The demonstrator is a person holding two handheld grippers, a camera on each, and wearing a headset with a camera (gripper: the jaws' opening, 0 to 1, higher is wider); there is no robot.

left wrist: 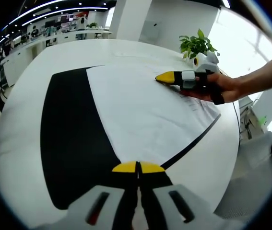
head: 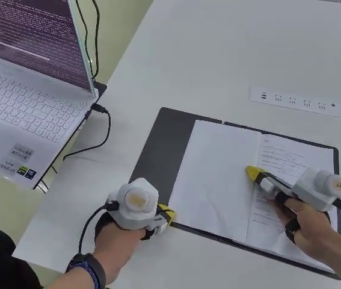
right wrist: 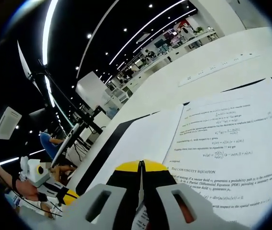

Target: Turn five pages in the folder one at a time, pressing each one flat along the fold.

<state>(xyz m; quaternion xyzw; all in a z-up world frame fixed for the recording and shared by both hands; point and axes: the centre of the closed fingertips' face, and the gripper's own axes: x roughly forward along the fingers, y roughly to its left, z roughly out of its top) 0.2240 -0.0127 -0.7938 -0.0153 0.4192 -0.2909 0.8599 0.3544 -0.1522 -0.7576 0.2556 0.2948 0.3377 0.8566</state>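
The folder lies open on the white table, its black cover [head: 161, 147] spread to the left. A blank turned page [head: 218, 174] lies beside a printed page [head: 290, 162]. My right gripper [head: 253, 173] is shut, its yellow tips resting on the fold between the two pages; in its own view the shut tips [right wrist: 141, 166] sit by the printed text [right wrist: 222, 139]. My left gripper [head: 168, 214] is shut at the folder's near left edge, tips [left wrist: 138, 167] where the blank page [left wrist: 140, 115] meets the black cover [left wrist: 73, 134]. Nothing shows between either pair of jaws.
An open laptop [head: 26, 90] stands at the far left, with a black cable [head: 101, 129] running from it toward the folder. A white power strip [head: 302, 102] lies beyond the folder. The table's left edge [head: 68, 186] is close to my left hand.
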